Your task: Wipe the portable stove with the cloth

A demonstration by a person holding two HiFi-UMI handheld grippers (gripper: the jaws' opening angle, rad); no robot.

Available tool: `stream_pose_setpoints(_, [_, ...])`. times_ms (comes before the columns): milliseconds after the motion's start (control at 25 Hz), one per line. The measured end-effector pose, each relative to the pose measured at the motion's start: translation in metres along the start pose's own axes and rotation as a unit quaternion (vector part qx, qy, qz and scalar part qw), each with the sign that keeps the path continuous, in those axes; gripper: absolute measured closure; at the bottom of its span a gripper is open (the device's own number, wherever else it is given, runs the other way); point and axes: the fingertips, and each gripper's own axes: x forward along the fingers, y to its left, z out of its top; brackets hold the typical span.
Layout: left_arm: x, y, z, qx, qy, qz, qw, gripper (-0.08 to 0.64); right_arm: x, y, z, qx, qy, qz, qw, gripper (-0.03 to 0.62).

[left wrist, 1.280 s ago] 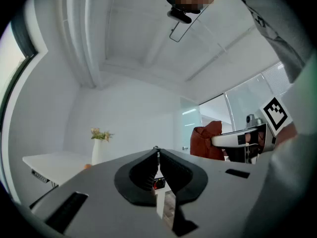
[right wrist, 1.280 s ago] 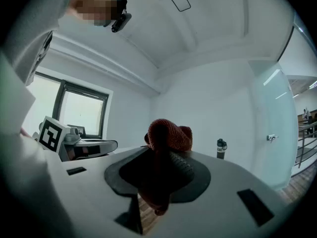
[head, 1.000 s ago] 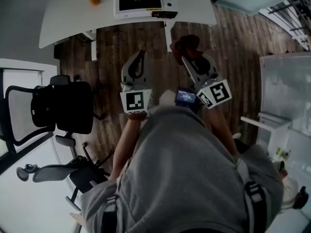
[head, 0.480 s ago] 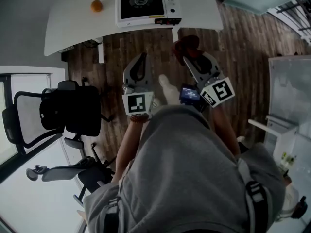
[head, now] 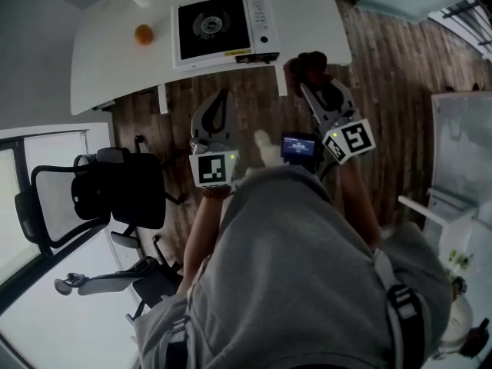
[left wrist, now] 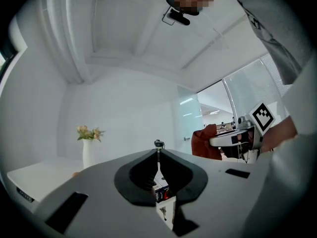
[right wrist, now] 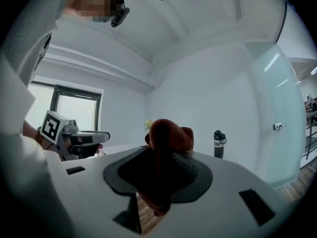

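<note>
head view shows the portable stove (head: 219,28) flat on the white table (head: 100,68), well apart from both grippers. the right gripper (head: 311,83) is clamped on the bunched red cloth (head: 306,64). its jaws have just eased slightly wider around the cloth, which is held off the stove's near right corner, likely ready for wiping. the left gripper (head: 223,100), jaws together and empty, seems spare for steadying. the stove's long axis follows the table's near edge, knob panel rightward.
</note>
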Motion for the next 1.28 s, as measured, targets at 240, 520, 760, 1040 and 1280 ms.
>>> stream_pose_setpoints(240, [0.042,0.010,0.001,0.002,0.009,0.013,0.9999,0.522,0.036,-0.047,0.001,-0.020,0.015,0.011,1.000,0.452])
stream_pose_setpoints(520, [0.065,0.022,-0.010,0.001,0.024,0.040,0.9989,0.522,0.080,-0.084,-0.008,-0.010,0.027,0.047,0.998,0.449])
stream_pose_setpoints(760, [0.065,0.041,-0.031,0.025,0.046,0.033,0.9981,0.522,0.124,-0.095,-0.024,0.032,0.065,0.079,0.994,0.446])
stream_pose_setpoints(1040, [0.087,0.105,-0.060,0.007,0.060,0.024,0.9979,0.520,0.187,-0.108,-0.035,0.050,0.116,0.086,0.988,0.440])
stream_pose_setpoints(1280, [0.109,0.156,-0.079,0.012,0.060,-0.022,0.9979,0.518,0.238,-0.128,-0.037,0.043,0.145,0.052,0.987,0.462])
